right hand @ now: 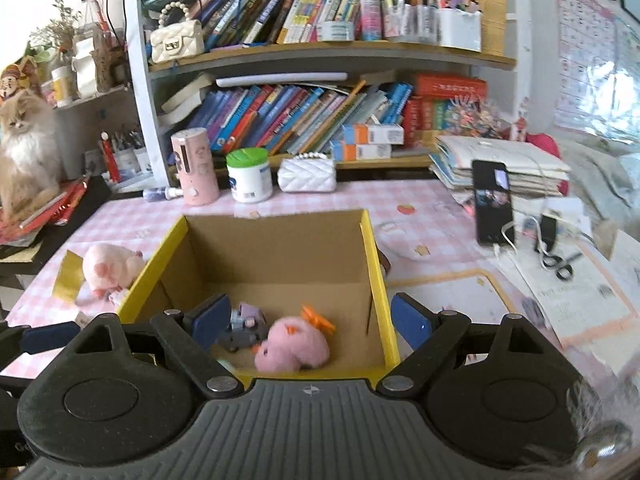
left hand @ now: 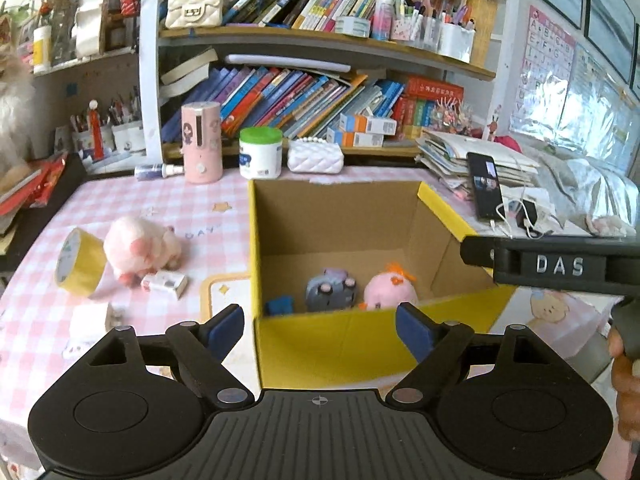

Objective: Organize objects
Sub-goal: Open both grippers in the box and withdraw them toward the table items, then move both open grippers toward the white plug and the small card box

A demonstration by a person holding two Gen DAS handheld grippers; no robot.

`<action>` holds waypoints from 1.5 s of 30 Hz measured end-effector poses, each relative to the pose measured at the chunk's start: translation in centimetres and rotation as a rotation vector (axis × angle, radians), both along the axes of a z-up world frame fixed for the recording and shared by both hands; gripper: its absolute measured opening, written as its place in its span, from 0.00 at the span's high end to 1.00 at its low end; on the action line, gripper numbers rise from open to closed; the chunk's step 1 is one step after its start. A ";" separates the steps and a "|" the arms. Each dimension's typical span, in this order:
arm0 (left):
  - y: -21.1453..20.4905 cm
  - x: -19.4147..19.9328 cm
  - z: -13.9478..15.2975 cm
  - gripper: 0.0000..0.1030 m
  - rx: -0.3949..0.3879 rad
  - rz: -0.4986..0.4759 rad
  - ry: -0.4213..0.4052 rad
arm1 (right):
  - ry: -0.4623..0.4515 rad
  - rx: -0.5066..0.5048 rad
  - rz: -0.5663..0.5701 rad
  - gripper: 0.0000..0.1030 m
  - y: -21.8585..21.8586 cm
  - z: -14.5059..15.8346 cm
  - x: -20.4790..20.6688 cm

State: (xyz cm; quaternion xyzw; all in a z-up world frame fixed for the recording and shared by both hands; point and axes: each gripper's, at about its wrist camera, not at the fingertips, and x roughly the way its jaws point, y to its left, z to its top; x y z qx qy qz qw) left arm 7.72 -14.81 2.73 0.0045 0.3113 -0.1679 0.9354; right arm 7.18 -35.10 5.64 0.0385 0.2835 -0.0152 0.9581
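So the yellow cardboard box (left hand: 360, 344) sits open-topped in the middle of the desk (left hand: 168, 200), which has a pink checkered cloth on it. Inside on the box floor there's a pink plush with an orange tuft (right hand: 294, 346) lying next to a grey-purple plush (right hand: 246, 326), plus some small blue thing (left hand: 279, 305) in the near left corner, can't tell what it is. Outside the box, off to its left, a bigger pink plush (left hand: 140, 246) lies on the cloth, touching a yellow tape roll (left hand: 80, 262) standing on edge and a little white box (left hand: 165, 282) right against it. The left tongs (left hand: 320, 326) are spread wide with nothing in them, hanging just in front of the box's near wall. The right tongs (right hand: 316, 320) are also wide open and empty, up over the box's near edge. Behind it all: a pink tumbler (left hand: 201, 142), a green-lidded tub (left hand: 260, 152), a white quilted pouch (left hand: 315, 156), and a phone (right hand: 492, 202) off to the right.
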 end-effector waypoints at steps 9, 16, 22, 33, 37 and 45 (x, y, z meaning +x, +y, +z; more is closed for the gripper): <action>4.2 -3.1 -1.6 0.17 0.010 0.029 0.071 | 0.081 -0.042 -0.123 0.16 4.2 -2.9 -5.0; 7.3 -5.4 -3.0 0.17 0.078 0.057 0.113 | 0.156 -0.047 -0.152 0.16 7.4 -5.4 -7.8; 10.2 -7.0 -3.7 0.17 0.077 0.084 0.150 | 0.193 -0.057 -0.093 0.16 11.1 -6.5 -9.3; 14.7 -8.9 -4.2 0.16 0.078 0.167 0.176 | 0.206 -0.047 -0.011 0.15 16.0 -7.0 -11.0; 15.9 -9.2 -4.2 0.16 0.082 0.190 0.178 | 0.202 -0.048 0.015 0.15 17.4 -7.0 -11.3; 18.3 -9.5 -4.0 0.16 0.084 0.222 0.170 | 0.190 -0.052 0.049 0.14 19.7 -6.8 -11.1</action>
